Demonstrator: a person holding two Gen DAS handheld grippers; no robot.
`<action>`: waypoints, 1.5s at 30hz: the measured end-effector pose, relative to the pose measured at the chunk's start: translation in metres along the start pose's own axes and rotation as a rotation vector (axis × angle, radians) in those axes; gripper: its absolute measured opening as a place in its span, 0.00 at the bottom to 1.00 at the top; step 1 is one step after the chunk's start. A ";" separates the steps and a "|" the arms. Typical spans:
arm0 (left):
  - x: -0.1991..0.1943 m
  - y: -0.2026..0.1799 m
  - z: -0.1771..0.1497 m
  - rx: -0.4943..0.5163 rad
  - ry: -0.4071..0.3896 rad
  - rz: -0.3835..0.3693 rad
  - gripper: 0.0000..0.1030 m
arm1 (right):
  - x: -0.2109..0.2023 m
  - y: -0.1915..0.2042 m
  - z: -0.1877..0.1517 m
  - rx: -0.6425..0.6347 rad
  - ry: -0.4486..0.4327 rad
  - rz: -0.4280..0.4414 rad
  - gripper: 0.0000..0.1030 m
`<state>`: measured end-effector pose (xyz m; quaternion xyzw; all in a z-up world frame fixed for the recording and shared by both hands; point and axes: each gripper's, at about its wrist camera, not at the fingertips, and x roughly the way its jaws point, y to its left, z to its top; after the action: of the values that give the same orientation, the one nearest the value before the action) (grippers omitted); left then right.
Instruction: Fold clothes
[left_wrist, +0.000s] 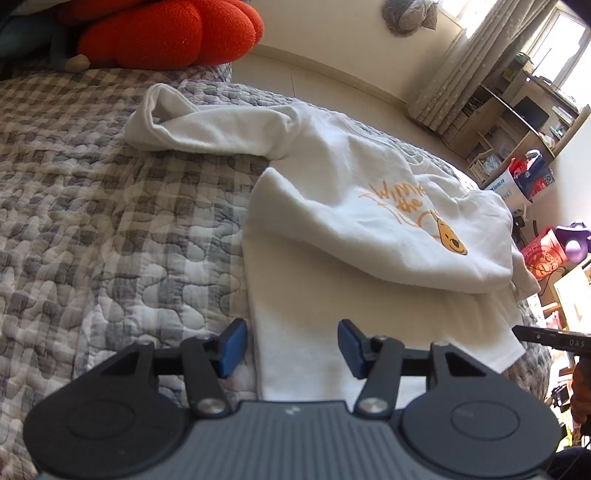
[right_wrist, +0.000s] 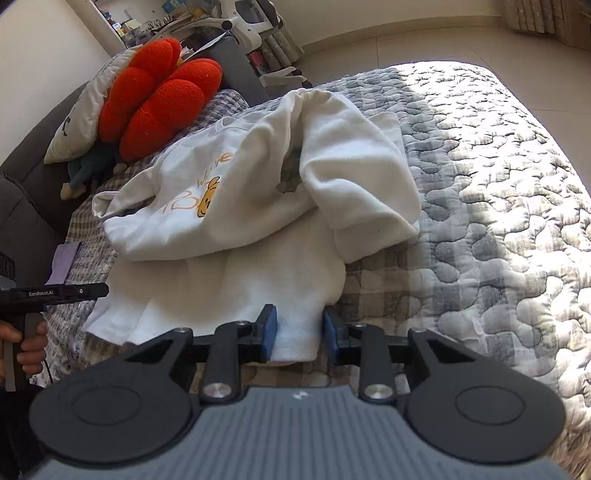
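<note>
White sweatshirt (left_wrist: 369, 206) rumpled on bed (left_wrist: 110, 221). Left tool (left_wrist: 291, 347) wide at hem; right tool (right_wrist: 299, 332) narrower, seemingly astride hem corner, unclamped. Risk: uneven pinch drags bunched upper half.

Bare quilt (right_wrist: 480, 221) lies free to the right gripper's (right_wrist: 300, 332) right; the rumpled shirt (right_wrist: 258, 192) and red cushion (right_wrist: 159, 96) crowd ahead-left.

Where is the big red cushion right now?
The red cushion sits at the far end of the checked quilt, upper left in the right wrist view, beyond the white shirt and beside a white pillow.
</note>
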<state>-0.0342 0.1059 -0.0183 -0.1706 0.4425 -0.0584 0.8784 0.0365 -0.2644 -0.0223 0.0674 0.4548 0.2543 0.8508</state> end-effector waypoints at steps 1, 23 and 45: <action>-0.003 -0.001 0.000 0.000 -0.010 -0.002 0.28 | -0.002 0.002 0.001 -0.006 -0.011 -0.002 0.14; -0.099 0.016 0.010 -0.071 -0.310 -0.057 0.32 | -0.086 0.012 0.006 -0.127 -0.269 0.148 0.65; 0.042 0.012 0.133 0.194 -0.213 0.373 0.86 | 0.021 -0.033 0.065 0.040 -0.204 -0.197 0.14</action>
<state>0.0965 0.1390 0.0187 -0.0060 0.3634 0.0808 0.9281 0.1111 -0.2753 -0.0113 0.0647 0.3753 0.1525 0.9120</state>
